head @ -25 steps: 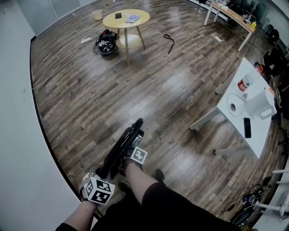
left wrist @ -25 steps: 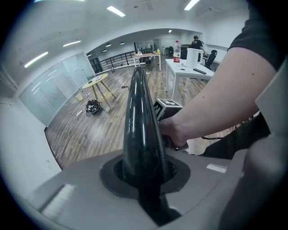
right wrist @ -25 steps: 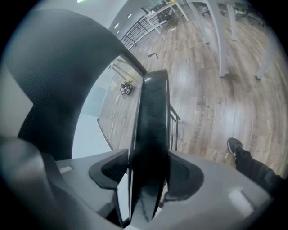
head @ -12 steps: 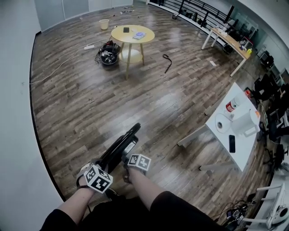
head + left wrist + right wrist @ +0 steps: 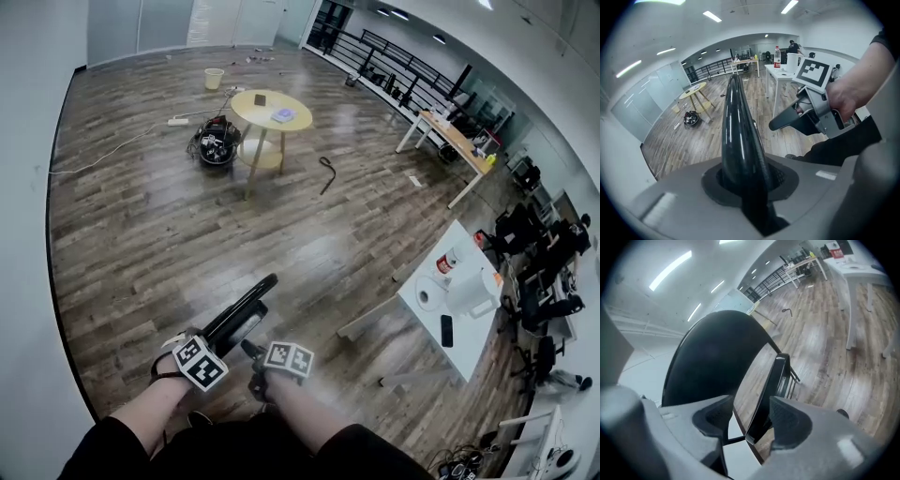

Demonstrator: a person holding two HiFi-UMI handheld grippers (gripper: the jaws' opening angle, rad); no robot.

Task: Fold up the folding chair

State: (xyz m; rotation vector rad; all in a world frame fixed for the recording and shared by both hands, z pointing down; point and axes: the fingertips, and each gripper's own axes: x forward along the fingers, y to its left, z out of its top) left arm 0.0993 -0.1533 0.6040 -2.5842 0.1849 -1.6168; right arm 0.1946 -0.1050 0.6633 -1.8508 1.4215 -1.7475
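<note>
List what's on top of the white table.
On the white table sit a paper roll, a red-labelled bottle, a large white container and a black phone. Whatever lies behind the container is hidden.

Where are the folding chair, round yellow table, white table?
folding chair point(image 5: 242, 311): head view, middle of black frame.
round yellow table point(image 5: 255, 118): head view, bare top.
white table point(image 5: 466, 345): head view, bare near corner.
</note>
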